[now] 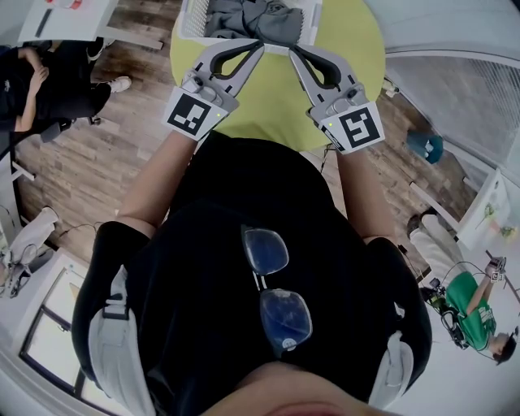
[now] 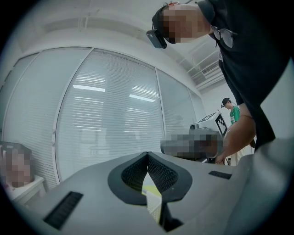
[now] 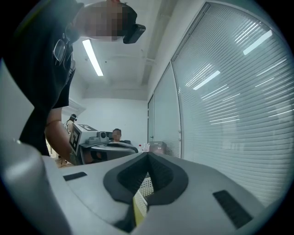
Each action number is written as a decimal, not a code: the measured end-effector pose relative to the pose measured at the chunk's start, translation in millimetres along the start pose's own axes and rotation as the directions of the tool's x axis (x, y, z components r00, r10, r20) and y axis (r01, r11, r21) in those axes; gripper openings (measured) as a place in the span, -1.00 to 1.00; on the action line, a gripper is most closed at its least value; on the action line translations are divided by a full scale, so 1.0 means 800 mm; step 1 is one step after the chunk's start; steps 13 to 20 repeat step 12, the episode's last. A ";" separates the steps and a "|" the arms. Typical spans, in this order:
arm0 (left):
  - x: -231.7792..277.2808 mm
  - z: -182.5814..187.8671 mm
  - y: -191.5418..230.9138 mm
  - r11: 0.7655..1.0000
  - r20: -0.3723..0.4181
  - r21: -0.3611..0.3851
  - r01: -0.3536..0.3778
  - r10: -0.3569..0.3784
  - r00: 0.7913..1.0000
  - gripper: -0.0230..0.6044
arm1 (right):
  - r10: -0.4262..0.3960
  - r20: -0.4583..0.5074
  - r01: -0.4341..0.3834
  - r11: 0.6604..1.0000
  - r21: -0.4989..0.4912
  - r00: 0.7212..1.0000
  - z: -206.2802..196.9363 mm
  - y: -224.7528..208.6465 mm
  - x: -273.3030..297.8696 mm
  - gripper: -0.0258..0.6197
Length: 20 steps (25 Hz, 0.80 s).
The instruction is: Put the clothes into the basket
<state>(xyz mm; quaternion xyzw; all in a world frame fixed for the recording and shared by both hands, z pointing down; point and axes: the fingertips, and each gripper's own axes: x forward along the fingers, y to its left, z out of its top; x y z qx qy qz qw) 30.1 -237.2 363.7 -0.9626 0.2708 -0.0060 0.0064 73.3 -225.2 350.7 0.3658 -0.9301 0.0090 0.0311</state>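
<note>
Grippers meet nose to nose at the table's (image 1: 268,106) far edge, seen from my remote seat. In the head view my left gripper (image 1: 258,45) comes in from eleven o'clock and my right gripper (image 1: 294,49) from one o'clock. Their tips are near each other, just short of the basket (image 1: 192,20) at twelve o'clock.

The grey clothes (image 1: 244,18) lie heaped inside that white basket, which stands on the round yellow-green table. One dark fold reaches the near rim right ahead of both tips. I cannot tell whether either tip touches the cloth.

Each gripper view shows its jaws brought together at the tips with nothing pinched between them. Only white basket mesh and a sliver of yellow tabletop show through the gap behind the pads. Window blinds (image 2: 105,119) fill the background of both gripper views.

The person carrying my rig wears a black shirt, with glasses (image 1: 276,288) hanging on the chest at six o'clock. A wooden floor (image 1: 106,154) runs past at nine o'clock. A bystander in a green shirt (image 1: 471,305) stands at four o'clock, and a seated person in black (image 1: 41,81) is at ten o'clock.
</note>
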 end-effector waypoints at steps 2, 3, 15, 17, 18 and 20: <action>0.001 0.001 0.001 1.000 0.003 -0.004 -0.004 0.004 1.000 -0.89 | 0.000 0.005 0.000 1.000 0.003 1.000 0.000 -0.002 -0.002 -0.84; 0.000 0.001 0.002 1.000 0.003 -0.005 -0.006 0.006 1.000 -0.89 | 0.001 0.005 -0.001 1.000 0.003 1.000 -0.001 -0.002 -0.003 -0.84; 0.002 -0.002 0.003 1.000 -0.002 -0.005 -0.012 0.012 1.000 -0.89 | 0.008 0.004 -0.008 1.000 0.003 1.000 -0.004 -0.007 -0.005 -0.84; 0.002 -0.002 0.003 1.000 -0.002 -0.005 -0.012 0.012 1.000 -0.89 | 0.008 0.004 -0.008 1.000 0.003 1.000 -0.004 -0.007 -0.005 -0.84; 0.002 -0.002 0.003 1.000 -0.002 -0.005 -0.012 0.012 1.000 -0.89 | 0.008 0.004 -0.008 1.000 0.003 1.000 -0.004 -0.007 -0.005 -0.84; 0.002 -0.002 0.003 1.000 -0.002 -0.005 -0.012 0.012 1.000 -0.89 | 0.008 0.004 -0.008 1.000 0.003 1.000 -0.004 -0.007 -0.005 -0.84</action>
